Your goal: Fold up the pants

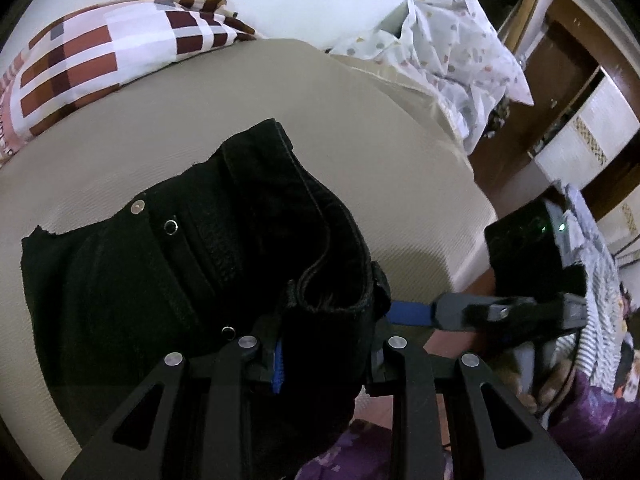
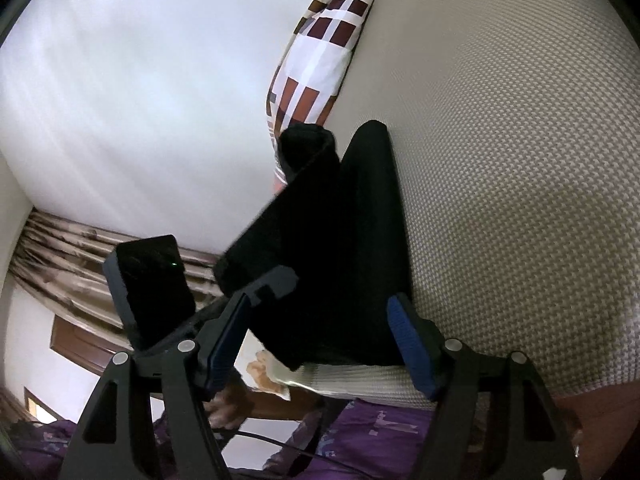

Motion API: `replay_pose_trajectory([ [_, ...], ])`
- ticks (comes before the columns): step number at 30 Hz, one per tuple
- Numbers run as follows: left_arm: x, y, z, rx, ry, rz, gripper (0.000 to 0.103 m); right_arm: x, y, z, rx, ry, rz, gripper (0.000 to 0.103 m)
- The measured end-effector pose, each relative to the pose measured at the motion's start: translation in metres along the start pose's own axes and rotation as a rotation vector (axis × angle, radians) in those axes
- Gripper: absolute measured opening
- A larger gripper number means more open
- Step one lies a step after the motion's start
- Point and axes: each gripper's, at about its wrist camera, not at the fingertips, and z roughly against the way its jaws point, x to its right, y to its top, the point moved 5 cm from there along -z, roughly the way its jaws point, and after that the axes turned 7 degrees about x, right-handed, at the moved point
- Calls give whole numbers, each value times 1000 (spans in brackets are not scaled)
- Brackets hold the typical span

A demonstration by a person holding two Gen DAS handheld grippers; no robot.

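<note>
Pants are spread on the bed. Waistband fabric is clamped in the left hand-held gripper for folding; the right hand-held gripper is held wide, straddling cloth ungripped.

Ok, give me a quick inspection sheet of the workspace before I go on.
Surface: beige textured mattress, mostly bare.
Job's things: black pants, waistband end bunched near the bed edge.
Clutter: checked pillow; white patterned cloth.
Grippers: left gripper shut on the pants; right gripper open, pants between its jaws.
Cables: dark cable over purple fabric.
Surroundings: curtain, wooden cabinet.
</note>
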Motion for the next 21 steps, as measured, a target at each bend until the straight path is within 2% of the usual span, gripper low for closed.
replay_pose_trajectory([
  [2,4,-3,-6,-22,-9,-17,34,1,-1,5,6,3,-3,69],
  [6,17,-6,-12,-62,-20,-76,51,1,2,12,28,-4,-9,69],
  [8,21,0,-5,-50,-46,-66,53,1,7,23,60,-16,-7,70],
  [11,15,16,31,61,-209,34,58,-7,19,45,121,-19,-4,70],
  [13,-1,30,63,177,-237,115,62,-22,23,63,153,20,14,70],
  [15,-26,37,91,273,-200,180,71,-39,24,70,162,72,26,70],
  [17,-54,35,112,329,-134,230,73,-57,17,70,136,142,13,70],
  [21,-93,10,130,318,-20,278,73,-66,-5,48,37,138,-15,70],
])
